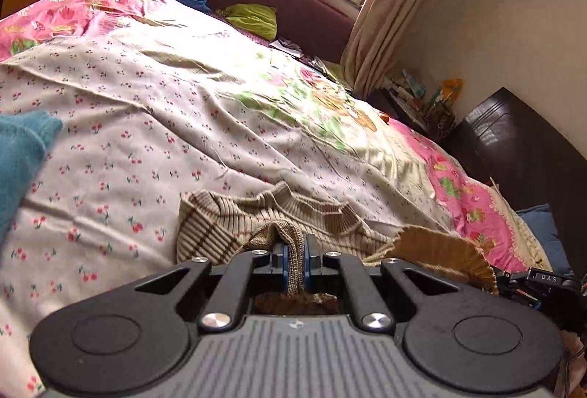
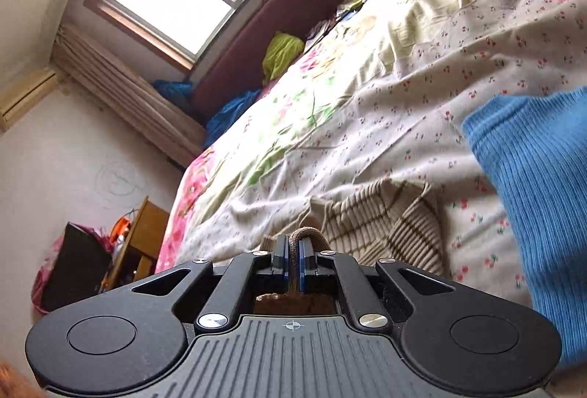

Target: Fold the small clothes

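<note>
At lower centre of each wrist view, the left claw [image 1: 296,260] and right claw [image 2: 292,264] are each pinching a brown knit edge of the striped sweater [image 1: 234,218] lying on the bed [image 1: 146,97], likely to carry a fold over.

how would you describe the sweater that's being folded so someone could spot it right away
On the bed's cherry-print sheet, at the near edge, lies the beige ribbed sweater with brown stripes. Both the left gripper and right gripper pinch its knit. The neighbouring blue sweater is plain.
</note>
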{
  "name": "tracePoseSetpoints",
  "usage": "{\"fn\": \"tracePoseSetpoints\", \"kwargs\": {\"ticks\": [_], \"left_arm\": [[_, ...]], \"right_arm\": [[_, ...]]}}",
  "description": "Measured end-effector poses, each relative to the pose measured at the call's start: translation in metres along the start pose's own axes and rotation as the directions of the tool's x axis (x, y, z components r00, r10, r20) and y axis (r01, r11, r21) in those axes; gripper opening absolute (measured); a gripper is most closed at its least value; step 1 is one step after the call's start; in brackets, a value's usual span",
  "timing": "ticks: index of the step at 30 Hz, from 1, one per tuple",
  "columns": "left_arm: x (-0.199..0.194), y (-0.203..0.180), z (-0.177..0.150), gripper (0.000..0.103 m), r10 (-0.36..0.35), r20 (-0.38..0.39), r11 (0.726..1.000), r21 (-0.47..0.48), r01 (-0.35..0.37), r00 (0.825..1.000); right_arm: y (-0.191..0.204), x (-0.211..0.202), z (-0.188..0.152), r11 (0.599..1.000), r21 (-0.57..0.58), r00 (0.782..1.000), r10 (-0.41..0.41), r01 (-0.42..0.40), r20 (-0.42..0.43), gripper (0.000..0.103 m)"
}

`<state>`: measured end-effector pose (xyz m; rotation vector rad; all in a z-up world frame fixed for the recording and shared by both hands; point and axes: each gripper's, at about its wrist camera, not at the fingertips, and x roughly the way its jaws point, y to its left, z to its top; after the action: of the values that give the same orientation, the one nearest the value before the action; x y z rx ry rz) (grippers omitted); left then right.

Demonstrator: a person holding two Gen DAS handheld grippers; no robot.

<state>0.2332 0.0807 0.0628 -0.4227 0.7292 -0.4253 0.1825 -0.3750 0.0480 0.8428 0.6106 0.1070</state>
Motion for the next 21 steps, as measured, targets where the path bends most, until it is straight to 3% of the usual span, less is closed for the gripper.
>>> {"fn": "tracePoseSetpoints", "kwargs": {"ticks": [4,6,8,11,14,17,21], "left_arm": [[0.057,0.018,0.011,0.020,0.115,0.010,0.993,0.032,-0.115,0.993],[0.083,0.031,0.008,0.020,0.167,-0.025,0.986,0.016,-0.167,0.986],[0.101,0.043,0.003,0.020,0.225,-0.044,0.974,0.005,-0.225,0.973],[0.099,0.052,-0.002,0.022,0.213,-0.044,0.976,-0.046,-0.215,0.976],[0.089,0.050,-0.001,0.029,0.208,-0.016,0.977,-0.047,-0.209,0.978],[0.084,0.050,0.001,0.033,0.210,-0.004,0.976,-0.061,-0.210,0.978],[0.084,0.054,0.002,0.037,0.220,-0.001,0.970,-0.110,-0.219,0.976]], "right_arm": [[-0.021,0.058,0.017,0.993,-0.001,0.993,-0.120,0.120,0.015,0.005],[-0.029,0.091,0.017,0.980,-0.065,0.982,-0.188,0.187,-0.020,0.006],[-0.040,0.106,0.013,0.972,-0.033,0.973,-0.232,0.231,-0.023,0.011],[-0.048,0.102,0.009,0.976,0.010,0.976,-0.216,0.216,-0.007,0.011],[-0.047,0.086,0.005,0.971,-0.045,0.972,-0.233,0.234,0.029,0.012],[-0.042,0.071,0.002,0.955,-0.119,0.961,-0.263,0.272,0.085,0.021],[-0.041,0.071,-0.009,0.956,-0.158,0.969,-0.247,0.248,0.025,0.024]]}}
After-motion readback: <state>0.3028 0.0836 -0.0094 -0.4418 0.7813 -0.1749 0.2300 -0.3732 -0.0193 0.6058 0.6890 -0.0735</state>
